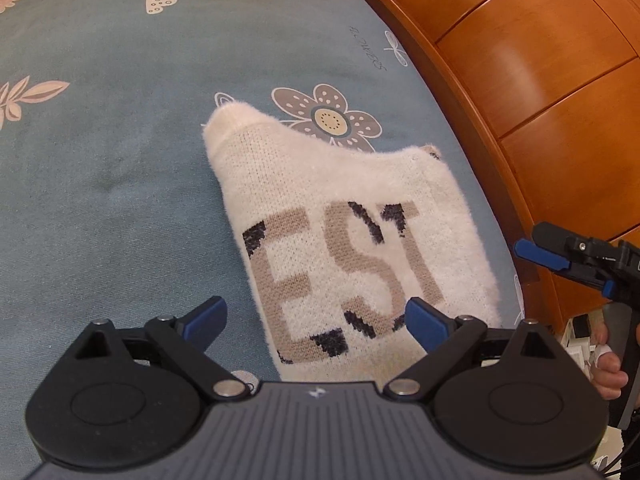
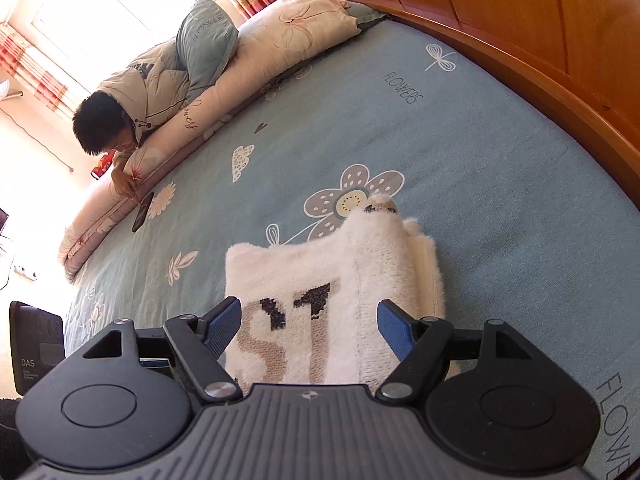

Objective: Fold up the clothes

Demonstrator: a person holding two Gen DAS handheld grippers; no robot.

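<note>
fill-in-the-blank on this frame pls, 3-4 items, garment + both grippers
1. The folded cream sweater lies on a blue ____ bedsheet.
2. The left gripper has its jaws ____, with nothing between them.
3. The right gripper holds ____.
4. The wooden ____ curves along the far side of the bed.

Missing words: floral; open; nothing; headboard

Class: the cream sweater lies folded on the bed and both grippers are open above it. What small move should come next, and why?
Probably lower the left gripper to flatten the raised corner of the sweater: that corner stands up off the bedsheet, and neither gripper holds anything.
</note>
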